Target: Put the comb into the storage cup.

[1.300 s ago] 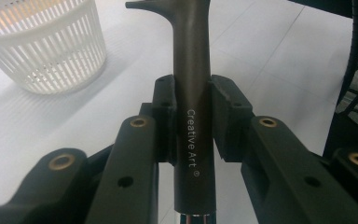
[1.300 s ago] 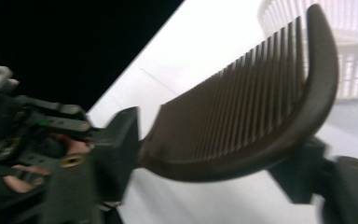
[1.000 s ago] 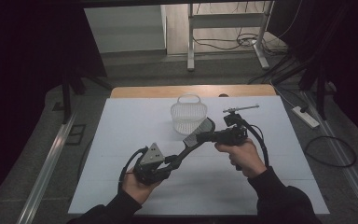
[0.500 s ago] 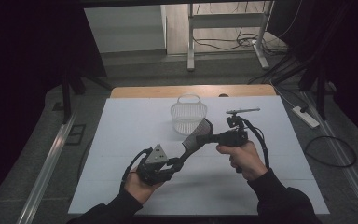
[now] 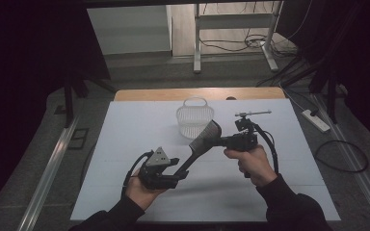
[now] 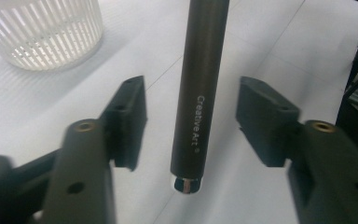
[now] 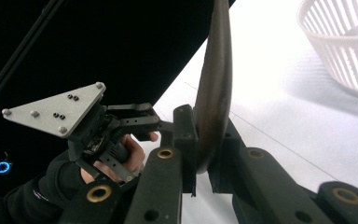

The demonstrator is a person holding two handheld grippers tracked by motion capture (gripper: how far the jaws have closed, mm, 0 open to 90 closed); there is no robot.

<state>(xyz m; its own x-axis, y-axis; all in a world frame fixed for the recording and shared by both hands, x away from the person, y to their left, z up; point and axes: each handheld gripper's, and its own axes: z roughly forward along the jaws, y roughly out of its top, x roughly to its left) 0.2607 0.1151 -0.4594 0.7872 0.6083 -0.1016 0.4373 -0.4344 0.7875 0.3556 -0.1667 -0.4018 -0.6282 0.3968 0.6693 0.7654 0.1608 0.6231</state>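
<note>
A dark hairbrush [image 5: 205, 136] hangs tilted above the white table [image 5: 125, 125], head up toward the basket, handle slanting down-left. My right gripper [image 5: 218, 142] is shut on the brush just below its head; in the right gripper view both jaws press the curved brush neck [image 7: 216, 84]. My left gripper [image 5: 182, 166] is open around the handle's end. In the left gripper view the handle [image 6: 203, 93], printed "Creative Art", stands between the spread jaws with a gap on each side.
A white slatted basket [image 5: 194, 120] stands on the table just beyond the brush, and appears upper left in the left gripper view [image 6: 42, 32]. A wooden strip [image 5: 197, 94] runs along the table's far edge. Dark stands and cables lie on the floor around.
Hardly anything has moved: both hands and the brush hold nearly the same place, with only a slight wobble of the left gripper.
</note>
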